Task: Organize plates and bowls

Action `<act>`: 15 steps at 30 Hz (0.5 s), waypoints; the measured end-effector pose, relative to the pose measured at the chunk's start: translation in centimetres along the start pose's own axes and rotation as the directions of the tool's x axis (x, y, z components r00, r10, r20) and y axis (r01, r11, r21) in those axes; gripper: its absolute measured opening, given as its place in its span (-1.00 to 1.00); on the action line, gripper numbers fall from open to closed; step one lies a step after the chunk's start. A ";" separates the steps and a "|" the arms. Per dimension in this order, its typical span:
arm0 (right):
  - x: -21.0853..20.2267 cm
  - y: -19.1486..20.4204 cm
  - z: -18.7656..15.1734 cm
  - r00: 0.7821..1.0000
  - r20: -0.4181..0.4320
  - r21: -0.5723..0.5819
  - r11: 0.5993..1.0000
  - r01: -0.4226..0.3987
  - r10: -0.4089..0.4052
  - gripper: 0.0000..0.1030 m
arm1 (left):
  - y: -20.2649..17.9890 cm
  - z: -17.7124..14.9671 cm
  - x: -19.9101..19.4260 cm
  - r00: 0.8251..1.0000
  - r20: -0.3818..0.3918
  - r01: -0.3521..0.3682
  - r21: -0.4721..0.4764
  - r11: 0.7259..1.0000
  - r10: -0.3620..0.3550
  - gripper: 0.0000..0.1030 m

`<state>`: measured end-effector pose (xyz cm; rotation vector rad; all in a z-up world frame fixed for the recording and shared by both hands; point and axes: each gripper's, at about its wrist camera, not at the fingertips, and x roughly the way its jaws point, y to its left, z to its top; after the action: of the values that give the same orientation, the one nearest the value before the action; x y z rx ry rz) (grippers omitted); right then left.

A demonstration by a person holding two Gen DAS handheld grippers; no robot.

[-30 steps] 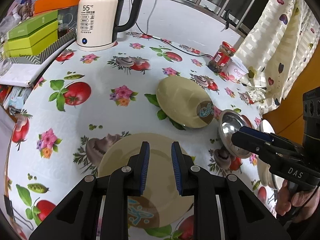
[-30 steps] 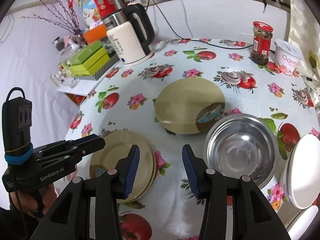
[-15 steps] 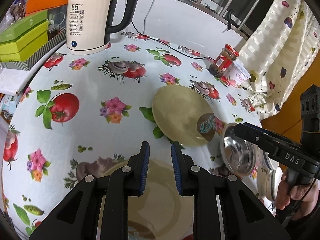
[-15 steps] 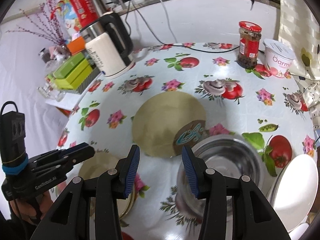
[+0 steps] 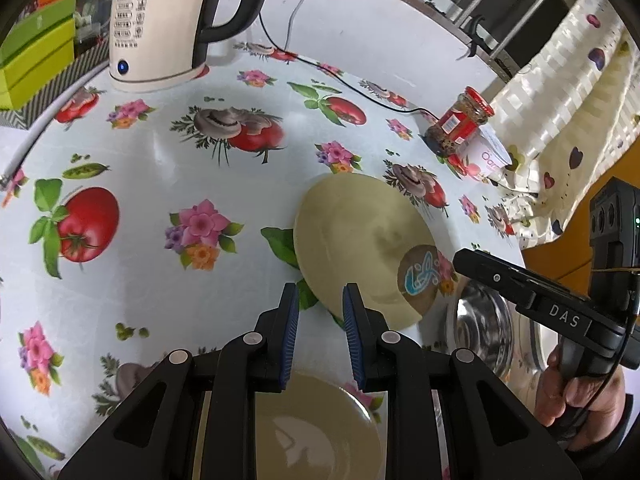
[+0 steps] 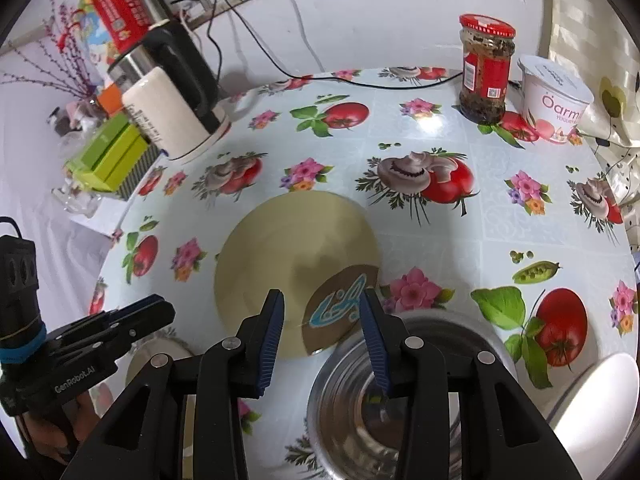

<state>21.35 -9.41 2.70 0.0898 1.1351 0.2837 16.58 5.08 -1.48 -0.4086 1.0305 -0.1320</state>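
A single olive plate (image 5: 352,232) (image 6: 288,248) with a blue motif lies mid-table. My left gripper (image 5: 318,300) hovers open just short of its near-left edge, nothing between the fingers. Under that gripper, partly hidden, sits a stack of similar olive plates (image 5: 320,432) (image 6: 160,354). My right gripper (image 6: 322,304) hangs above the single plate's near edge, by the motif; its jaws are closing and the pads touch nothing. A steel bowl (image 6: 352,408) (image 5: 484,332) stands below its right finger. A white dish (image 6: 592,396) lies at the right edge.
A white kettle (image 6: 168,120) and its cord stand at the back left beside green boxes (image 6: 112,152). A red-lidded jar (image 6: 486,68) and a yogurt cup (image 6: 554,96) are at the back right, near a curtain. A hand (image 5: 576,384) holds the right gripper.
Both grippers moved forward over the table toward the single plate. The plate stack slid under the left gripper, and the right jaws narrowed a little.
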 end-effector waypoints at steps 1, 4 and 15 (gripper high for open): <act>0.1 -0.1 0.2 1.000 -0.002 0.005 1.000 0.001 -0.001 -0.27 | 0.1 0.1 0.3 1.000 -0.003 0.000 -0.008 1.000 0.000 -0.54; 0.8 -0.6 0.8 1.000 -0.010 0.021 1.000 0.005 -0.005 -0.29 | 0.4 0.6 1.1 1.000 -0.014 0.003 -0.028 1.000 -0.003 -0.54; 3.2 -2.2 2.1 0.998 -0.061 0.072 0.997 0.011 -0.006 -0.39 | 1.0 1.5 3.3 0.999 -0.045 0.006 -0.072 0.997 -0.009 -0.54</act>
<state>24.84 -10.50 0.29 0.1408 1.2055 0.2393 19.47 5.45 -3.89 -0.4764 1.0806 -0.1119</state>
